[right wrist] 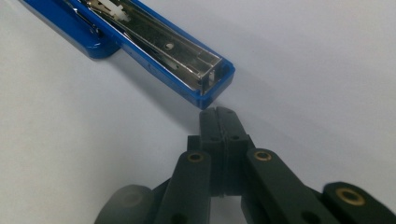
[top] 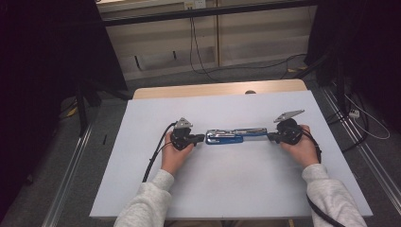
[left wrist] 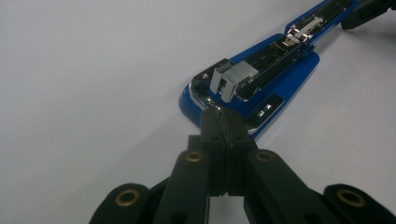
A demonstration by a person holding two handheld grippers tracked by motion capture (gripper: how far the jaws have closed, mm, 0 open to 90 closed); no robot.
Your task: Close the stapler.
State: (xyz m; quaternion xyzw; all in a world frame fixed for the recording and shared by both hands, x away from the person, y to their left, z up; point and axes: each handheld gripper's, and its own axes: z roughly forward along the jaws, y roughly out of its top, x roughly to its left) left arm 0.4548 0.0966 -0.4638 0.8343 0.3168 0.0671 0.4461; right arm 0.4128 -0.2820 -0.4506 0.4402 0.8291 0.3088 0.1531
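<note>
Right now the blue stapler (top: 235, 136) lies swung fully open and flat in the middle of the high view, stretched left to right across the white surface (top: 236, 184), with a hand at either end. The left tongs (top: 200, 138) sit at its left end and the right tongs (top: 270, 137) at its right end.

From the left gripper view, the left tongs (left wrist: 223, 113) are pressed together with nothing between them, their tips touching the chrome rim of the stapler (left wrist: 261, 77) at the wide blue end, just below a block of staples (left wrist: 239, 74) sitting in the metal channel. From the right gripper view, the right tongs (right wrist: 218, 113) are likewise pressed together and empty, their tips just beside the squared-off end of the stapler (right wrist: 154, 49), a sliver of surface between them as far as I can make out.

My reading is that the two ends are being steadied or nudged, perhaps before folding the stapler shut. To do that well, I'd keep one tip braced against the wide end so the thing doesn't skate across the smooth sheet, and push evenly along its length rather than at an angle, or it will pivot. If a lift is wanted, the right tongs would need to spread first and take the narrow arm by its sides. Watch that loose staple block; a jolt could tip it out.
</note>
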